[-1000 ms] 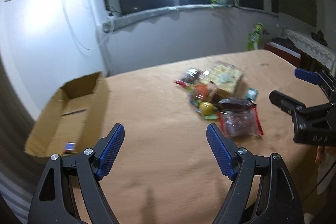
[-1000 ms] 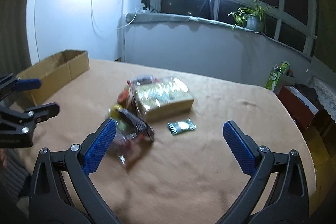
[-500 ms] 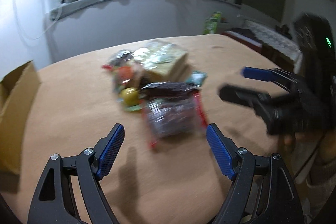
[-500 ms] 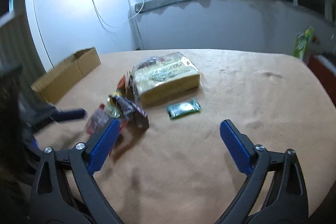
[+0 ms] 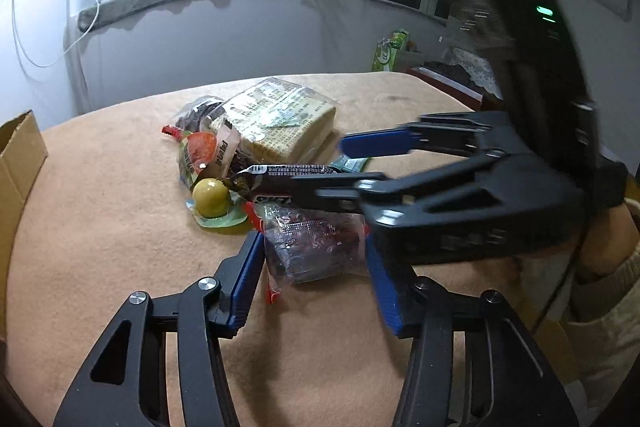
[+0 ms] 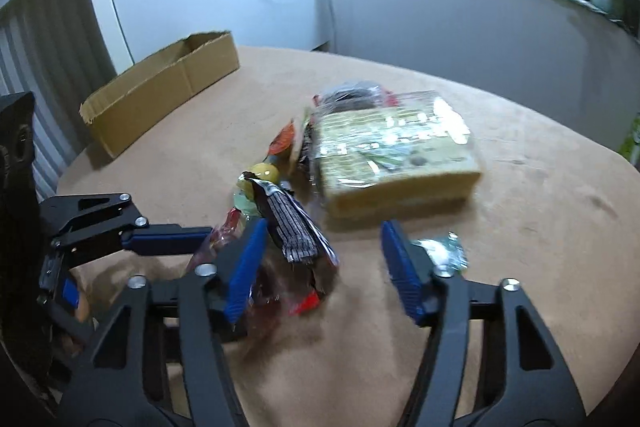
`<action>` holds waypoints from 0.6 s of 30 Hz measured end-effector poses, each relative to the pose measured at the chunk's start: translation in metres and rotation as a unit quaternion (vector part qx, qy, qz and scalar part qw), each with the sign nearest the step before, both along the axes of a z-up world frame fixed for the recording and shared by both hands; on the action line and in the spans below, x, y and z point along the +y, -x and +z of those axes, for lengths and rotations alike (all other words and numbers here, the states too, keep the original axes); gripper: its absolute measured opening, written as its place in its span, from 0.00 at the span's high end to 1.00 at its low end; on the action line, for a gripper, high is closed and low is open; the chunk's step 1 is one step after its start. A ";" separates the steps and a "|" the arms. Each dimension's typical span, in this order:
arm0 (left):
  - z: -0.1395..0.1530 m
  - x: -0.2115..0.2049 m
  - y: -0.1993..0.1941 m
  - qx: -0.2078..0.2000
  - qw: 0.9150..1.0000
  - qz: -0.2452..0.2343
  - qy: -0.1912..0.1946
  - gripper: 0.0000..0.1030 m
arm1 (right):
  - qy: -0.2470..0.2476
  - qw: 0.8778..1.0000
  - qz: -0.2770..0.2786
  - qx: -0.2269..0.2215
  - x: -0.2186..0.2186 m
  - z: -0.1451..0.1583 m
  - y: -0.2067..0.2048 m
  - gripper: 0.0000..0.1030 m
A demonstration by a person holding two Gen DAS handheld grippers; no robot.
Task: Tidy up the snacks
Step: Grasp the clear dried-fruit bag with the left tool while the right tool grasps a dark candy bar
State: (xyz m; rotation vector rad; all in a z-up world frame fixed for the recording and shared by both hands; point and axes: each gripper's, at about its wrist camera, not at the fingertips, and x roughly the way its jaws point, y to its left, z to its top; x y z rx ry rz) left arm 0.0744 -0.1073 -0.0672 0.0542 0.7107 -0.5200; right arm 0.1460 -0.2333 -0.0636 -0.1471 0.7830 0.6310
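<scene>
The snacks lie in a heap mid-table (image 5: pixel 100 227), with the cardboard box (image 6: pixel 160 95) well apart at the far edge. Your left gripper (image 5: pixel 316 267) is closing: its blue fingers (image 5: pixel 244 279) bracket the clear red-trimmed bag (image 5: pixel 316 247) and seem to touch its sides, though you cannot tell if they press firmly. Your right gripper (image 6: pixel 320 263) is closing too, with the dark striped packet (image 6: pixel 292 227) between its fingers, not yet pinched. The big yellow wafer pack (image 6: pixel 392 155) sits just beyond.
</scene>
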 end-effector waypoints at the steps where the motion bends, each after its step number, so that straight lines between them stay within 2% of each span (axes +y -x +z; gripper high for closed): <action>1: 0.000 0.001 0.000 0.001 1.000 -0.002 0.000 0.51 | -0.001 1.000 0.008 0.004 0.004 -0.001 0.000 0.57; 2: 0.000 0.003 0.001 0.003 1.000 -0.003 0.001 0.52 | -0.004 1.000 0.017 0.008 0.006 -0.002 0.000 0.71; 4: 0.000 0.005 0.002 0.006 1.000 -0.005 0.003 0.52 | 0.002 1.000 0.029 0.006 0.011 -0.002 0.007 0.71; 8: 0.000 0.010 0.003 0.013 1.000 -0.010 0.008 0.53 | -0.003 1.000 0.015 0.003 0.005 -0.001 0.012 0.72; 18: 0.008 0.030 0.007 0.016 0.999 0.003 0.043 0.56 | -0.061 0.995 -0.073 -0.017 -0.048 0.014 0.035 0.74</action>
